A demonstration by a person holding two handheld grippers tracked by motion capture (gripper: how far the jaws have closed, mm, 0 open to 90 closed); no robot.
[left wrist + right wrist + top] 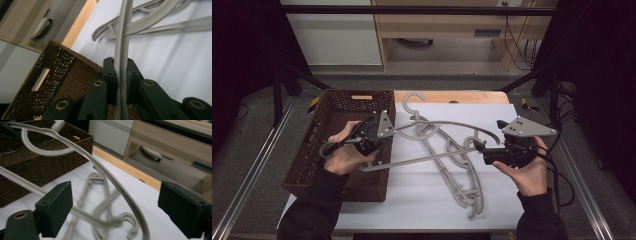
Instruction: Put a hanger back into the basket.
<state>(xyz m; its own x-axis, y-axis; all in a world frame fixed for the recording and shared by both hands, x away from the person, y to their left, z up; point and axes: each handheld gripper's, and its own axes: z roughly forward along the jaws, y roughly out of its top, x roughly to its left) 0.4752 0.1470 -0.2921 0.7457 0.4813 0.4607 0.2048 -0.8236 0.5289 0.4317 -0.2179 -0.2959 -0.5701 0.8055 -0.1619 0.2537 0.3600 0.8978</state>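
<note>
A grey plastic hanger [439,123] hangs lifted above the white sheet, between my two hands. My left gripper [388,134] is shut on its left end beside the basket; in the left gripper view the jaws [121,63] pinch the grey strip of the hanger [121,45]. My right gripper [491,143] stands at the hanger's right end with its jaws wide open. In the right gripper view the curved arm of the hanger [112,180] runs through the gap of the right gripper [117,195], and neither pad presses on it.
A brown wicker basket [314,150] stands at the table's left, right under my left hand. Several more grey hangers [457,172] lie tangled on the white sheet [422,200]. The table's wooden far edge [472,96] shows beyond the sheet.
</note>
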